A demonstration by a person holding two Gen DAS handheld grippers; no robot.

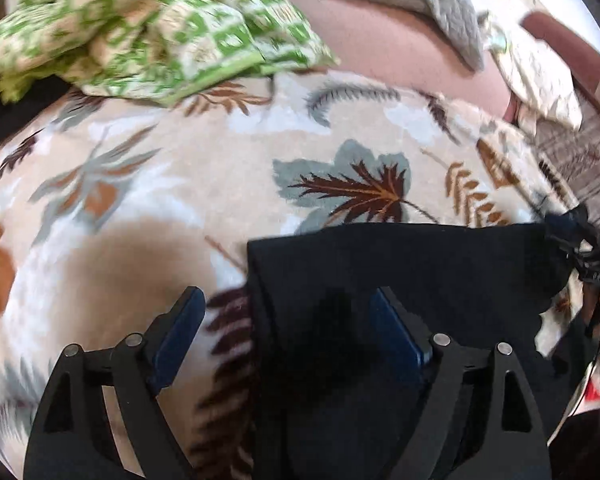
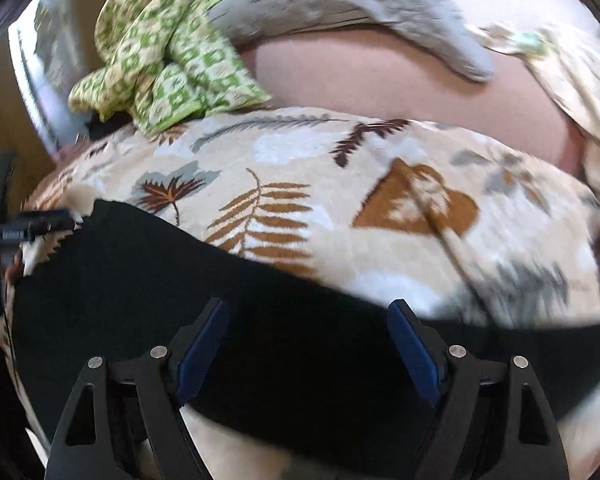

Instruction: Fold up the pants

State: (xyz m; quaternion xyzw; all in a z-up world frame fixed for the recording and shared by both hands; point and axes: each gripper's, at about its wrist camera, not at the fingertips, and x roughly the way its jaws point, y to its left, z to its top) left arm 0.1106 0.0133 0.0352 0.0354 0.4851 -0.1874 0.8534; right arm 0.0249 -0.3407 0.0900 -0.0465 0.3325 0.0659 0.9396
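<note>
The left tool [image 1: 288, 320] stands with jaws wide apart above the left edge of the black pants [image 1: 400, 272], gripping nothing. The pants lie flat on the leaf-print blanket [image 1: 180, 168] covering the bed, near its front edge, with a green patterned cloth [image 1: 140, 28] bunched at the far left. The right tool [image 2: 310, 340] is likewise spread wide over the pants [image 2: 180, 272], empty.

black pants [image 1: 400, 280], folded flat, on leaf-print blanket [image 1: 180, 168]
</note>
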